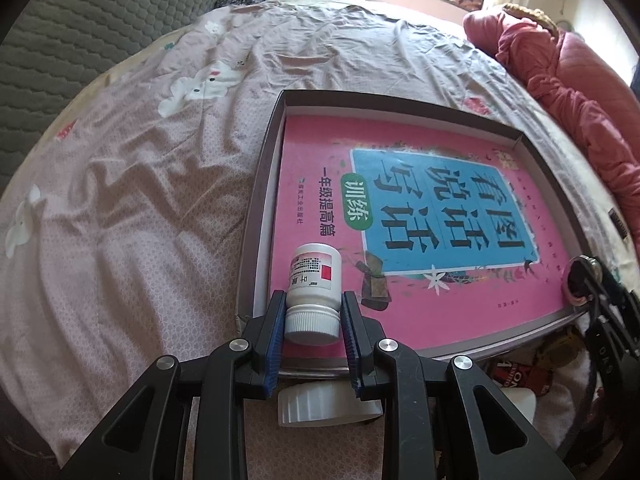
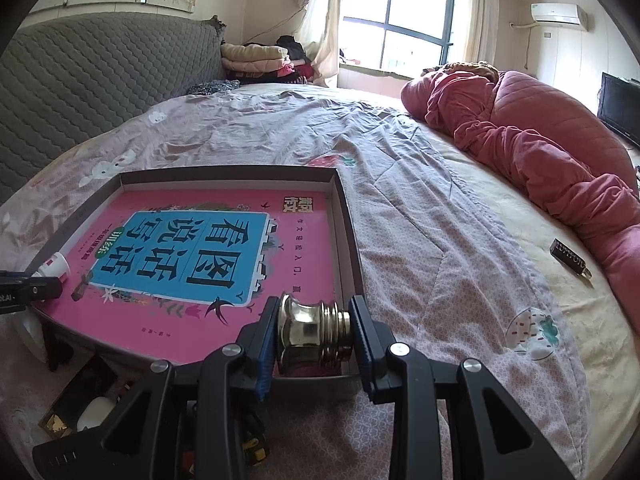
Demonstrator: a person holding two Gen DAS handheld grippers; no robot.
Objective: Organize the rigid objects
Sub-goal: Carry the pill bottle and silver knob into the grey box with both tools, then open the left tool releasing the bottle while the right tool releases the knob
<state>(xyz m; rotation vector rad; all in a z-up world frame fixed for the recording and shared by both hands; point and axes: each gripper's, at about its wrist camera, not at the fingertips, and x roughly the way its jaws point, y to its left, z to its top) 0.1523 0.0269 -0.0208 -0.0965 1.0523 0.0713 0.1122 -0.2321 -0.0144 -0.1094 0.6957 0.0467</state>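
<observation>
A shallow grey box [image 1: 400, 105] lies on the bed with a pink book [image 1: 320, 168] flat inside it. My left gripper [image 1: 313, 312] is shut on a white pill bottle [image 1: 314, 280], cap toward me, over the box's near left corner. In the right wrist view my right gripper [image 2: 314, 328] is shut on a brass knob [image 2: 310, 330], held sideways above the near right corner of the box [image 2: 348, 216]. The pill bottle [image 2: 56, 265] and the left gripper's fingers [image 2: 32, 286] show at that view's left edge. The right gripper's fingers [image 1: 608, 300] and the knob [image 1: 582, 276] appear at the left wrist view's right edge.
The bed carries a wrinkled pink patterned sheet [image 1: 152, 184] and a bunched red quilt [image 2: 540, 144] on the right. A small dark tag [image 2: 570, 258] lies near the quilt. A white lid [image 1: 320, 406] and other loose items lie before the box. A grey padded headboard [image 2: 100, 80] stands at left.
</observation>
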